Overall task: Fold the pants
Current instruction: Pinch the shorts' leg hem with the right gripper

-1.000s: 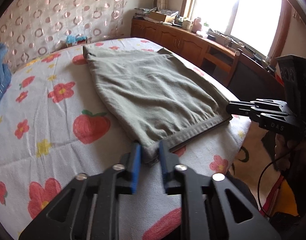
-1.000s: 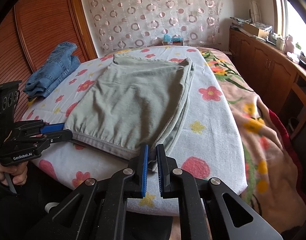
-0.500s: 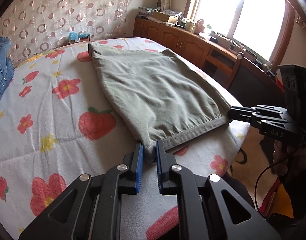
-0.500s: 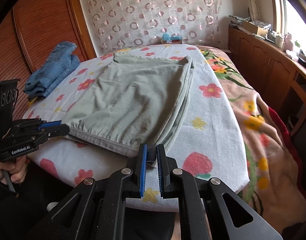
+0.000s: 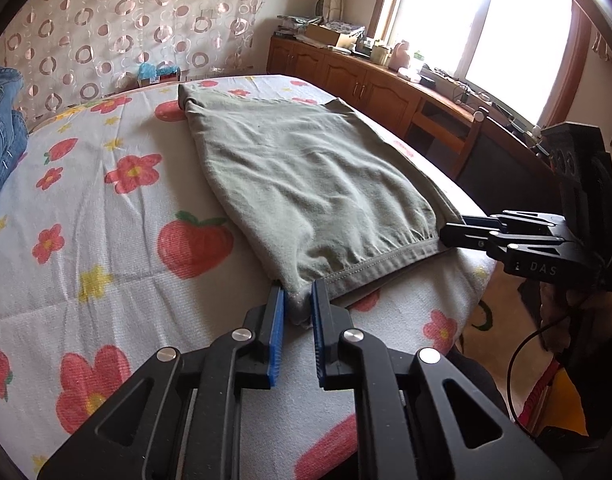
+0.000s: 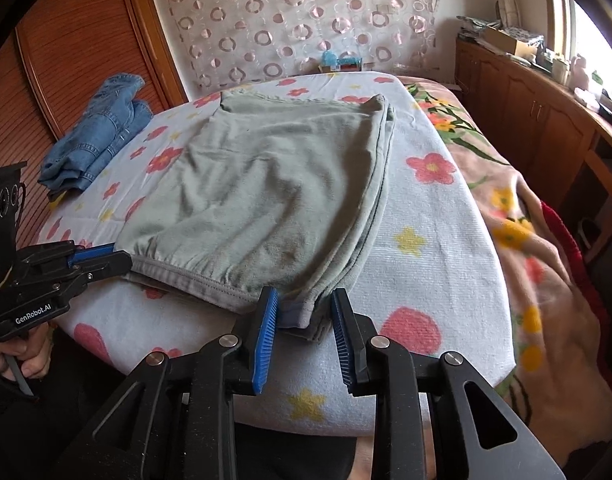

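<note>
The grey-green pants (image 5: pixel 306 184) are lying folded and flat on the bed (image 5: pixel 105 216), which is covered by a white spread printed with red flowers and strawberries, and their waistband is running along the near edge of the bed. In the left wrist view the left gripper (image 5: pixel 297 304) is sitting at 6 o'clock, and its blue-padded fingers (image 5: pixel 277 320) are clenching the near corner of the waistband. The right gripper (image 5: pixel 452 234) is showing at 3 o'clock there, at the other end of the waistband. In the right wrist view the right gripper (image 6: pixel 303 312) is at 6 o'clock and its jaws are opening; the waistband corner is lying between its 2 fingers (image 6: pixel 265 328) with a gap on either side, released. The left gripper (image 6: pixel 117 256) is appearing at 9 o'clock in that view, held by a hand (image 6: pixel 21 356). A pile of blue jeans (image 6: pixel 97 136) is resting on the bed at 10 o'clock, well apart from the pants.
</note>
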Tool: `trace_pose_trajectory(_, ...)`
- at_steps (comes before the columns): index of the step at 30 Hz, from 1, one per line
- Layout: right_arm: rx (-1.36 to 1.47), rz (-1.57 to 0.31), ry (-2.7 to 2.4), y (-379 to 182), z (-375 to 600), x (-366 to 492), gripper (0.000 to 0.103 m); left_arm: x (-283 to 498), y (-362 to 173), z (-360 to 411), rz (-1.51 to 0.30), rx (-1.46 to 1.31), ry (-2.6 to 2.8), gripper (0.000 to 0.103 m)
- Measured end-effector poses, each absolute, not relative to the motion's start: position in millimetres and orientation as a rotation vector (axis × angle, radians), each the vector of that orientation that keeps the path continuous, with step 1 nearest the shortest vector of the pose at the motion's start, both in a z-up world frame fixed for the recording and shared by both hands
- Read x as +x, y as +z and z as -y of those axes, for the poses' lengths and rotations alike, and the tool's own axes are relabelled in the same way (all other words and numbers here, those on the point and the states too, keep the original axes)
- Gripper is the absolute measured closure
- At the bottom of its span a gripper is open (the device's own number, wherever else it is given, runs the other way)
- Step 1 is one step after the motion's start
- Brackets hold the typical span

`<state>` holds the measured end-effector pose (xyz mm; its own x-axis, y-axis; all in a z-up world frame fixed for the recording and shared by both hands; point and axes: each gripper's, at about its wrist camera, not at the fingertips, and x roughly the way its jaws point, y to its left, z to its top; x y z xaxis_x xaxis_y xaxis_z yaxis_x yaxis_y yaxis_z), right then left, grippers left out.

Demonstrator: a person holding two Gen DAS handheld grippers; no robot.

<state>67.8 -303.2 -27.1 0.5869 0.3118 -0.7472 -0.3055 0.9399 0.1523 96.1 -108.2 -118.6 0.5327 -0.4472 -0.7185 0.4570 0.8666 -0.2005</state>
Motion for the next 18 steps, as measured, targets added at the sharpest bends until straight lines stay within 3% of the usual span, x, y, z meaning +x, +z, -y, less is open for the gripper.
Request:
trace_pose_trajectory(3,0.018,-0.865,0.335,-28.2,304.7,66.3,0.067,96.1,-118.3,108.4,-0.853,0.015,-0.539,0.09)
trace_pose_trajectory(9,0.011,-0.854,0.356,-28.9,303.8,63.3,0.067,97.2,-118.9,108.4,-0.854,0.008,-0.531,0.084)
trace_pose_trajectory(15,0.02,-0.856,0.41,-29.7,303.7,62.0,0.087,100.4,-119.4,109.8,-0.858,0.0,-0.521,0.078)
trace_pose_trajectory(18,0.012,-0.847,0.407,-30.4,302.8,60.7,0.087,100.4,-120.0,112.7,-0.844,0.017,-0.53,0.078)
